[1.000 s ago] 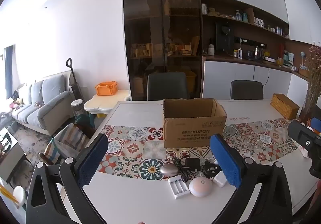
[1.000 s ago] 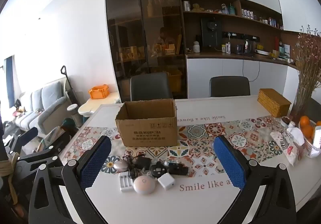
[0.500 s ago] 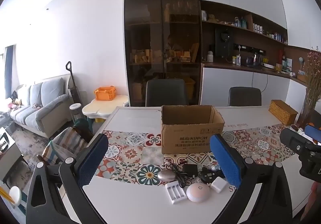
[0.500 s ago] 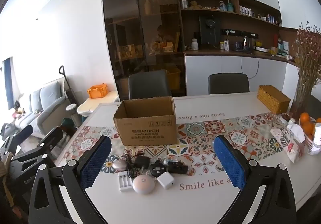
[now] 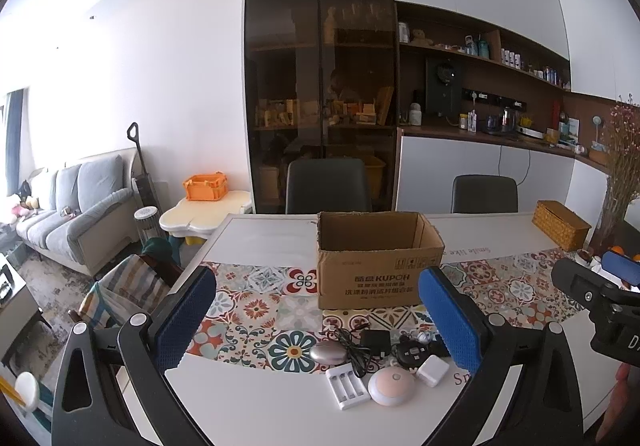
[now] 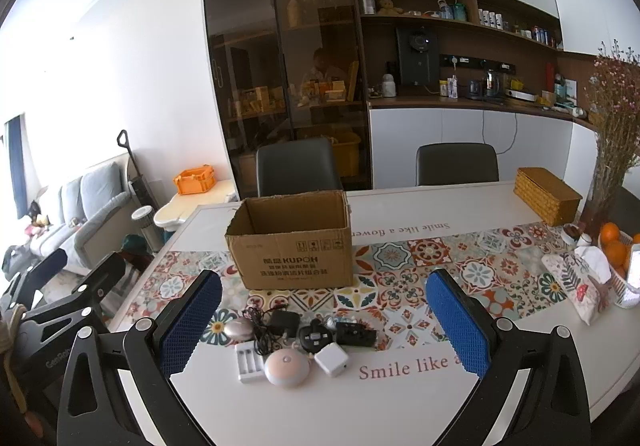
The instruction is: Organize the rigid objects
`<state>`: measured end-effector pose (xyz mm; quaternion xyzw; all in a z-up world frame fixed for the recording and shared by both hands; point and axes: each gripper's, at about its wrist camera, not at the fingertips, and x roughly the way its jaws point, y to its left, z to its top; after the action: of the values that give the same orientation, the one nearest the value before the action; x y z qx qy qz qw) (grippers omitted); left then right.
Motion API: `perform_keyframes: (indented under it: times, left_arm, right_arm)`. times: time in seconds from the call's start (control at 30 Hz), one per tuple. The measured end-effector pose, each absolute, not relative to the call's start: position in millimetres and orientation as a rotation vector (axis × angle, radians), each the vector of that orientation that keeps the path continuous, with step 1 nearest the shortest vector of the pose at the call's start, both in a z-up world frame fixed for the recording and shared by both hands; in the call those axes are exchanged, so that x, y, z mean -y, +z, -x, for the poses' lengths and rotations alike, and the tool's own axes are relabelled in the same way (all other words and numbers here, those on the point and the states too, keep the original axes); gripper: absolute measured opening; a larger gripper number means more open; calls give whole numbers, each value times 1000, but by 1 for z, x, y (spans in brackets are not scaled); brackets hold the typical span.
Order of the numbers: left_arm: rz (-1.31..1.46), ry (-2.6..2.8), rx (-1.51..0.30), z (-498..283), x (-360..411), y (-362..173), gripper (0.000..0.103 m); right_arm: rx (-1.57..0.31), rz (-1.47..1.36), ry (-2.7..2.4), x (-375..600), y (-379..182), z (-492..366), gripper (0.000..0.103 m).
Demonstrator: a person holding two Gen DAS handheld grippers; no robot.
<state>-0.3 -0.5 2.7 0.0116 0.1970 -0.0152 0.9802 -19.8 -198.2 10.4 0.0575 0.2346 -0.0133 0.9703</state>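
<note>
Right wrist view showed the right gripper (image 6: 323, 320) spread wide above the table's (image 6: 400, 402) near edge, gadgets (image 6: 298, 342) clustered there before the box (image 6: 292, 246). The left gripper (image 5: 318, 320) was likewise spread, empty.

Daylight enters from the window (image 5: 16, 126) at left, overexposing the adjacent wall (image 5: 120, 66). Focus is sharp centrally; strong fisheye curvature and dark vignetting at corners.

your left wrist camera looks forward from above the near table edge (image 5: 248, 406), set left; the right wrist camera does the same from further right. both share the cardboard box (image 5: 376, 270) (image 6: 292, 246), the small gadget cluster (image 5: 380, 362) (image 6: 296, 342) and the chairs behind.
</note>
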Motion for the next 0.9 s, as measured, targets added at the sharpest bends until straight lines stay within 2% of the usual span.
perform_keyframes:
  times: [0.9]
  left_arm:
    - [-21,-35,-409,-4,-2,3,103]
  right_arm:
    - [-482,-118,-13,195,5,11,103]
